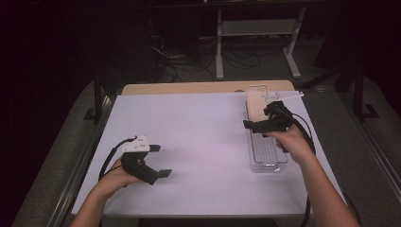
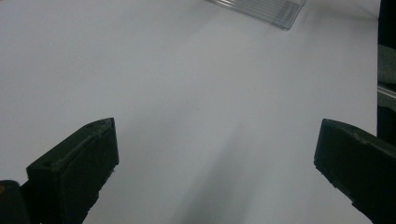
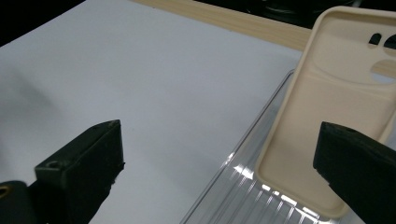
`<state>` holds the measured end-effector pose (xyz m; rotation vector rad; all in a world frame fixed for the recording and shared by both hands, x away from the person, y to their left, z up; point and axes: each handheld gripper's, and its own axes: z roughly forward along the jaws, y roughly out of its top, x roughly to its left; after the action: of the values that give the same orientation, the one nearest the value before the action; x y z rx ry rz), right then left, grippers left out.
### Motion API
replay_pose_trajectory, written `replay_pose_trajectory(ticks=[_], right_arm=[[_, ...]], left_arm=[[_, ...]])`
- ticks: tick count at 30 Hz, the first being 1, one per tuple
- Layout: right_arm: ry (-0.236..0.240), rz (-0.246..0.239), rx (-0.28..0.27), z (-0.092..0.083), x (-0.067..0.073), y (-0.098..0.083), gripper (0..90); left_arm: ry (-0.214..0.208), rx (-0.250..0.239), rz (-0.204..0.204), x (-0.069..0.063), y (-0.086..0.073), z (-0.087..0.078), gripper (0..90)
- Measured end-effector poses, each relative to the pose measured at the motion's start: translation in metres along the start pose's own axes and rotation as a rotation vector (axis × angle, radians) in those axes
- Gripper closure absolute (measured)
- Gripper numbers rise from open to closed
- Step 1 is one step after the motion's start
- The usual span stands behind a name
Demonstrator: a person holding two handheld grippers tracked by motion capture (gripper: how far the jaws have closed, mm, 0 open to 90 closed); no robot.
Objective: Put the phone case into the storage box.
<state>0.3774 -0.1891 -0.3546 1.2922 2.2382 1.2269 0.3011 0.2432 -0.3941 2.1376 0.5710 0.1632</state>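
A cream phone case (image 1: 256,103) (image 3: 327,107) lies hollow side up in the far end of a clear ribbed plastic tray (image 1: 267,151) (image 3: 243,196) on the right of the white table. My right gripper (image 1: 260,124) (image 3: 217,168) hovers over the tray's middle, open, nothing between its jaws; the case lies just ahead of the right jaw. My left gripper (image 1: 160,161) (image 2: 217,168) is held low at the front left, open and empty over bare table.
The white sheet (image 1: 198,142) covers the table, with a wooden strip (image 1: 189,88) along its far edge. A corner of the tray (image 2: 271,11) lies ahead of the left gripper. A white stand (image 1: 257,38) and cables sit on the dark floor beyond.
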Motion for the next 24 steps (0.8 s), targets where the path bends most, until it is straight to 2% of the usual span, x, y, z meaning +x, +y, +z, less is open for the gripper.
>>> replay_pose_trajectory(ticks=[3, 6, 13, 16, 24], right_arm=[[0.017, -0.004, 0.001, -0.002, 0.004, -0.007, 1.2], [0.034, -0.015, -0.008, -0.006, 0.008, -0.013, 1.3], [0.063, -0.033, 0.002, -0.012, 0.019, -0.032, 1.3], [0.078, -0.038, 0.005, -0.016, 0.021, -0.040, 1.3], [0.118, -0.059, -0.018, -0.027, 0.025, -0.058, 1.2]], left_arm=[[-0.020, 0.004, -0.002, -0.001, 0.003, 0.002, 0.0], [-0.025, 0.003, 0.014, -0.003, 0.005, 0.003, 0.0], [-0.020, -0.004, 0.021, -0.006, 0.003, -0.001, 0.0], [-0.015, -0.004, 0.010, -0.006, 0.001, -0.005, 0.0], [0.000, -0.009, 0.001, -0.005, -0.003, -0.014, 0.0]])
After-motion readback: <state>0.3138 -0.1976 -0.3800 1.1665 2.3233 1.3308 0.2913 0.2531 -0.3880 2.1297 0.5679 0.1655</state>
